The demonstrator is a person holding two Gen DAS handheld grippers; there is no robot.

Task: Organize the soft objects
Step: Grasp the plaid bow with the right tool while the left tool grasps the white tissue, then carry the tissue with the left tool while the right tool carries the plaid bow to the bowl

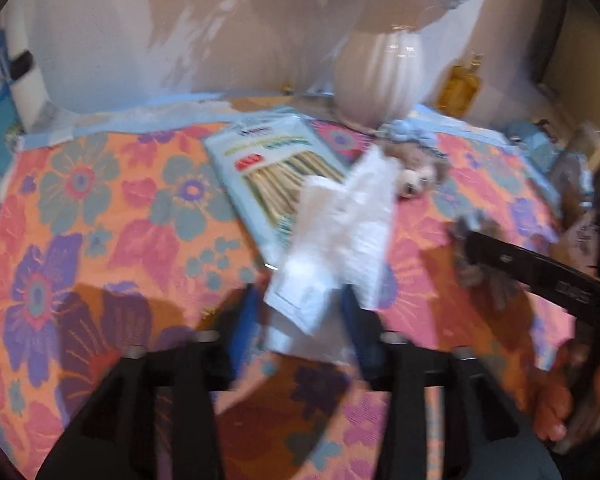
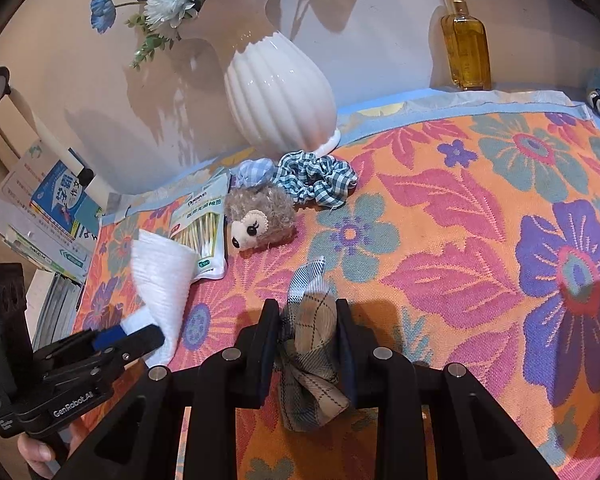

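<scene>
A plaid fabric bundle [image 2: 312, 344] is clenched by the right gripper [image 2: 308, 344]; at nine o'clock, a white quilted cloth [image 1: 340, 232] lies between the left gripper's [image 1: 300, 316] released fingers [image 1: 246, 312].

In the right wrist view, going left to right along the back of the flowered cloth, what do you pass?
Stack of books → pack of cotton swabs → plush hedgehog → checked scrunchie → amber bottle, which stands by the wall.

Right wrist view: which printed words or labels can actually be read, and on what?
"GenRobot.AI": side of the black left gripper.
Cotton-swab packet: printed lines, too small to read.
Blue book cover: large characters, not clearly legible.
Amber glass bottle: no readable label.
</scene>
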